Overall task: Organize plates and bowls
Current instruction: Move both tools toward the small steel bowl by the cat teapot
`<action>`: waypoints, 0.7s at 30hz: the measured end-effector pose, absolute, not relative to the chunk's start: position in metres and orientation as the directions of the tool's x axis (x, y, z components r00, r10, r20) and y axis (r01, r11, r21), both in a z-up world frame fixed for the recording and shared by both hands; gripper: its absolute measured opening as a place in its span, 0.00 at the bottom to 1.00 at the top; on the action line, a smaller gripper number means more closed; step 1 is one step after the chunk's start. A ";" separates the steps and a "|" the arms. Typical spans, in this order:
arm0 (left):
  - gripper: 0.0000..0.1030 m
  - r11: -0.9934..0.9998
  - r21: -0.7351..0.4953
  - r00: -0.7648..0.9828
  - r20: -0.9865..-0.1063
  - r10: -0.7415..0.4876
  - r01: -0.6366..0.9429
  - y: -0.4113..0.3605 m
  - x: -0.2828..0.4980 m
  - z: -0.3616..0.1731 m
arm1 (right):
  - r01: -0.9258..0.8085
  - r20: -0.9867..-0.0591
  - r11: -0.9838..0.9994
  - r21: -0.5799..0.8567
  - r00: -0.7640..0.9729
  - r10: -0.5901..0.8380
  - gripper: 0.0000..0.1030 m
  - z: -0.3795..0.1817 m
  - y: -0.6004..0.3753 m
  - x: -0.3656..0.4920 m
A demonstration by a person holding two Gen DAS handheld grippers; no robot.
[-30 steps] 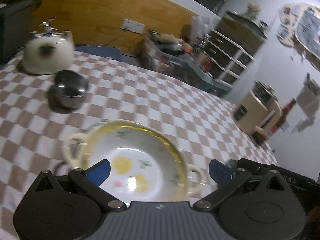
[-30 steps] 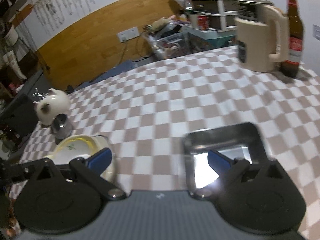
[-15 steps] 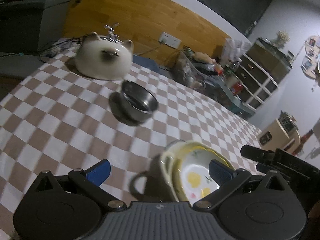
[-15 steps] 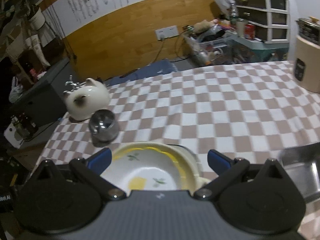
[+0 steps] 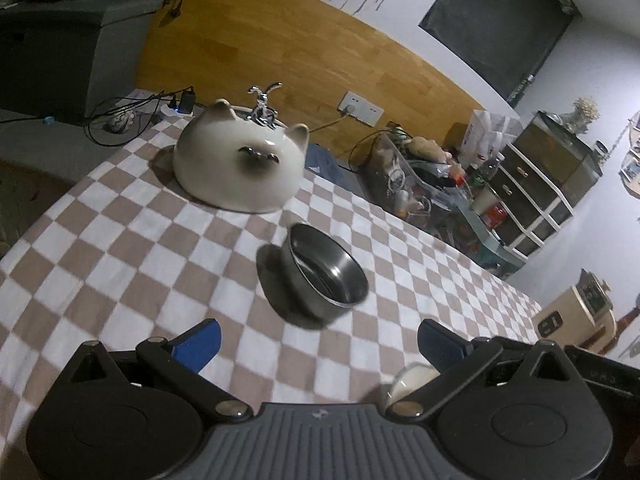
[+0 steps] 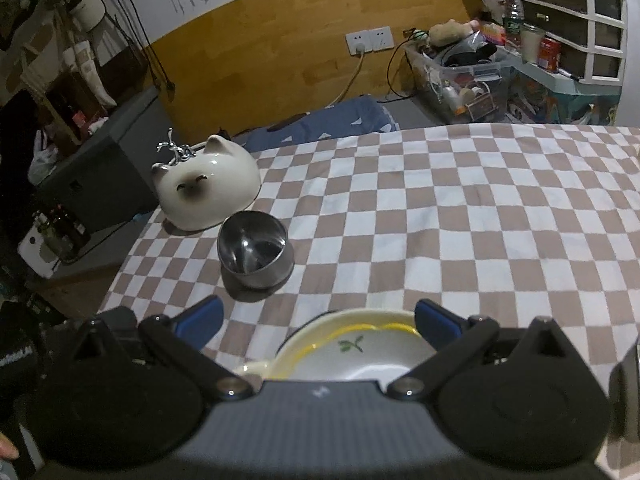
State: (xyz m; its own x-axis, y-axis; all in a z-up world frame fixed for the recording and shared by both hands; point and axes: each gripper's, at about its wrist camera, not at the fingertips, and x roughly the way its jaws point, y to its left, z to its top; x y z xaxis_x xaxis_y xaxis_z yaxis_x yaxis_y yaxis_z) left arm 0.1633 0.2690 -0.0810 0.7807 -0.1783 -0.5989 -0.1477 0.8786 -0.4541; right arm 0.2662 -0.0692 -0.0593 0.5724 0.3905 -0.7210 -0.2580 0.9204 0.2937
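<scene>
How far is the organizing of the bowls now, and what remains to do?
Nothing looks stacked yet. The steel bowl stands alone on the checkered cloth, beside the cat-shaped ceramic piece and apart from the flowered ceramic bowl. Both the left tool and the right tool are open and hold nothing; the right one hangs over the flowered bowl. Gathering the bowls together is left.

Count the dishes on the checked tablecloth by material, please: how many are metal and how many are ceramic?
Metal: 1, the steel bowl
Ceramic: 2, the cat-face bowl lying upside down and the flower-print bowl with side handles
Total: 3
A grey edge at the far right of the right wrist view may be another dish, but too little shows to count it.
</scene>
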 end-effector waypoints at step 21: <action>0.86 0.854 -0.490 0.749 -0.629 -0.210 -0.173 0.311 0.268 -0.115 | -0.175 -0.793 0.907 0.382 0.442 0.419 0.73 -0.096 -0.013 0.337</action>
State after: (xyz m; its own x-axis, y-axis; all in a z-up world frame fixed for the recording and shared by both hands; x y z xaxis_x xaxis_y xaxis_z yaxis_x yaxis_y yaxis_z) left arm 0.2683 0.3110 -0.1154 0.7486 -0.2097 -0.6290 -0.1727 0.8543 -0.4903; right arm 0.3367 -0.0127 -0.0958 0.4418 0.4193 -0.7931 -0.1754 0.9074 0.3820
